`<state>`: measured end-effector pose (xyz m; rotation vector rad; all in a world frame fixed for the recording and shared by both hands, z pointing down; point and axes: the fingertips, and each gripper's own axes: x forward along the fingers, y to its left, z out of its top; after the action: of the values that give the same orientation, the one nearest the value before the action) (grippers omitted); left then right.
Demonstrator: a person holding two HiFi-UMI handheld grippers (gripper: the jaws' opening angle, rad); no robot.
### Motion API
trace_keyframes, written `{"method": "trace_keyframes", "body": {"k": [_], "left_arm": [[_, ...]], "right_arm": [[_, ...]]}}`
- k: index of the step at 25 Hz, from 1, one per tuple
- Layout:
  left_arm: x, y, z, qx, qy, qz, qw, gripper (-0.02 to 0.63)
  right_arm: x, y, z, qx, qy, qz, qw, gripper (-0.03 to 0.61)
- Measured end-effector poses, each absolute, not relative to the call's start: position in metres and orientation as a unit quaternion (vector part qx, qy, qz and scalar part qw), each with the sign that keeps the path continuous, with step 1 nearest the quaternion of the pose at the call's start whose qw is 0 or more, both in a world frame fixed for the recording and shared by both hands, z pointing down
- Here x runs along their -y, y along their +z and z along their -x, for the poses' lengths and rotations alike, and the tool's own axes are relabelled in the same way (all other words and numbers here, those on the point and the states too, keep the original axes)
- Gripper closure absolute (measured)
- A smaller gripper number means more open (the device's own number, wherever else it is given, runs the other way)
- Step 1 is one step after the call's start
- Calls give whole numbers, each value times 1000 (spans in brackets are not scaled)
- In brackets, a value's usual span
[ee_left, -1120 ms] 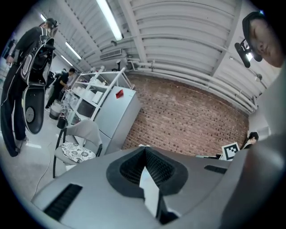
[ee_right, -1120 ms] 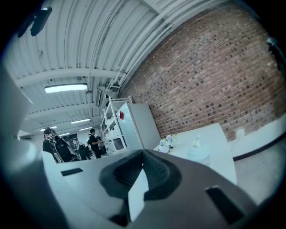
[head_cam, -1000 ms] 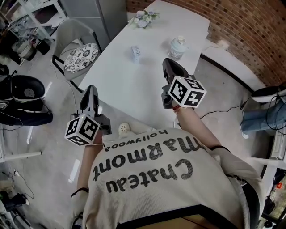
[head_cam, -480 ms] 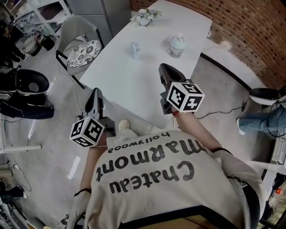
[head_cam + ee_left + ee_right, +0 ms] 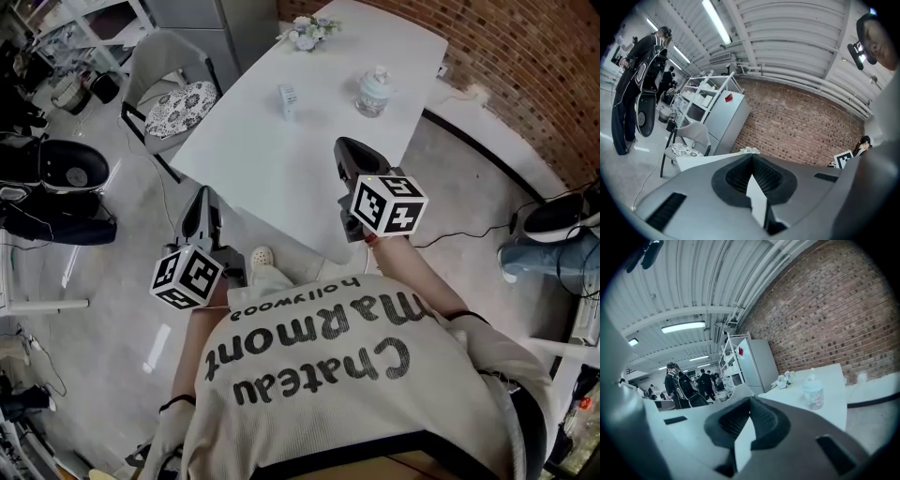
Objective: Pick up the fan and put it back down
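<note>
The fan (image 5: 288,98) is a small white upright object standing on the white table (image 5: 262,159), towards its far half. My right gripper (image 5: 345,147) hovers over the table's near edge, well short of the fan; its jaws (image 5: 750,399) are shut with nothing between them. My left gripper (image 5: 203,200) hangs over the floor beside the table's near left corner, lower than the tabletop edge. Its jaws (image 5: 752,157) meet at the tips and hold nothing. The fan does not show in either gripper view.
A clear bottle (image 5: 372,92) (image 5: 813,392) and a bunch of flowers (image 5: 305,33) (image 5: 783,378) stand on the table's far part. A chair with a patterned cushion (image 5: 183,94) is at the table's left. A brick wall (image 5: 525,66), a floor cable (image 5: 469,230) and someone's legs (image 5: 539,253) lie to the right.
The table and fan have slid slightly up the head view as I drew back. Both grippers shifted a little and stayed shut and empty.
</note>
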<state>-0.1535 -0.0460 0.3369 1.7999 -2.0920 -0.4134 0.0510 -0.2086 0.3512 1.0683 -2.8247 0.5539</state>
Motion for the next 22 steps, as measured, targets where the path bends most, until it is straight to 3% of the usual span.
{"method": "trace_keyframes", "body": {"k": [22], "left_arm": [[15,349,154,737,-144,-634,186,612]], "right_arm": [[176,365,-39,925,177,-332,59,575]]}}
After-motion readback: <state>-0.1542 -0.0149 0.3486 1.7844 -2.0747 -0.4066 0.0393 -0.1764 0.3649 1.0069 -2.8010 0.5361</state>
